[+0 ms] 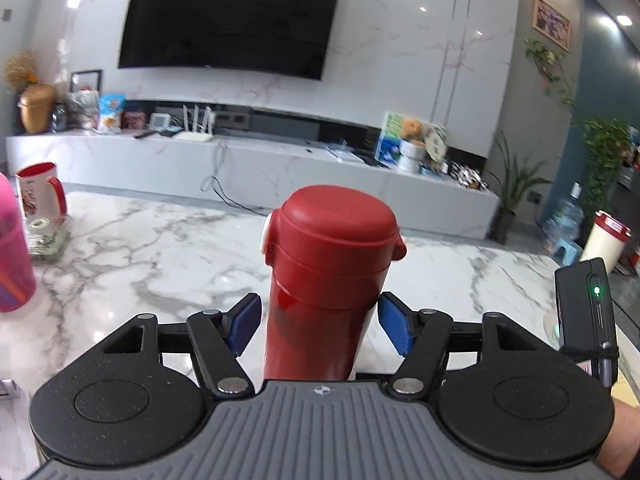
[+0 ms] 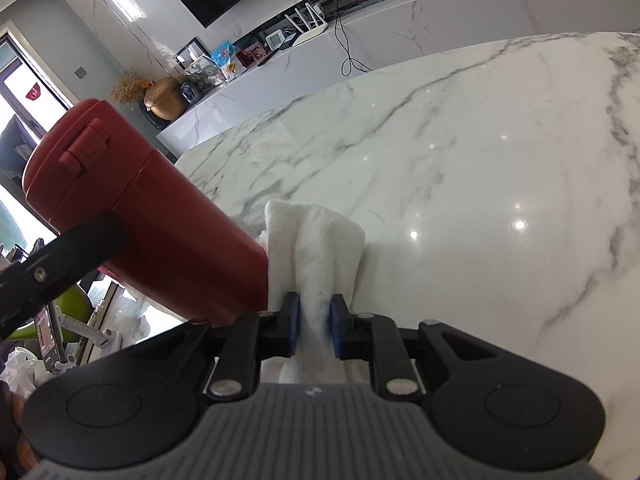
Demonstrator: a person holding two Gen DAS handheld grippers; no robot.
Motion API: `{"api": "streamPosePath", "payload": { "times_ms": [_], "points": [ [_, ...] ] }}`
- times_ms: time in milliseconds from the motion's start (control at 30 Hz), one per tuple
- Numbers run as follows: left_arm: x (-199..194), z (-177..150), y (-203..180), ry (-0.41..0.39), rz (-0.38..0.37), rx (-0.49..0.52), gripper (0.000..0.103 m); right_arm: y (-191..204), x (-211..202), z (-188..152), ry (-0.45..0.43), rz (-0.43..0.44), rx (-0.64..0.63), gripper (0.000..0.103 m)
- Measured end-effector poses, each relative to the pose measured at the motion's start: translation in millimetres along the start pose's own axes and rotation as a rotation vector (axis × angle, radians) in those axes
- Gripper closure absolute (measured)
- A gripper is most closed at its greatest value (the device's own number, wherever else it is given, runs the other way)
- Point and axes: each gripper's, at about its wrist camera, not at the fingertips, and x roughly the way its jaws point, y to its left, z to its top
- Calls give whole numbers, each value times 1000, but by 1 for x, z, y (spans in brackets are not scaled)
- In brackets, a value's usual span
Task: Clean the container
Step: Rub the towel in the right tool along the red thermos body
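White marble table [image 1: 160, 248] is shining under my left gripper [image 1: 320, 324]; its blue pads are standing apart at 3 and 9 o'clock of the smooth red flask [image 1: 328, 264], not squeezing. My right gripper [image 2: 314, 326] is pinching a soft white cloth [image 2: 316, 240], touching the flask at 9 o'clock. I think I'm wiping; next I need a firm hold.
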Motion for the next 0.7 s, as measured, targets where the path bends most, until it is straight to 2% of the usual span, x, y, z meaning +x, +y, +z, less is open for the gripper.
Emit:
{"api": "streamPosePath", "payload": {
  "times_ms": [133, 200, 367, 533, 700],
  "points": [
    [1, 0, -5, -4, 12, -7, 37, 1, 0, 0, 1, -1, -1, 83],
    [2, 0, -6, 4, 10, 5, 44, 2, 0, 0, 1, -1, -2, 83],
    [1, 1, -4, 15, -8, 25, 45, 3, 2, 2, 3, -1, 0, 83],
    [2, 5, 5, 36, -62, 47, 46, 3, 0, 4, -7, 18, 2, 83],
    [5, 11, 13, 73, -126, 108, 46, 7, -10, 10, -54, 57, -4, 84]
  ]
}}
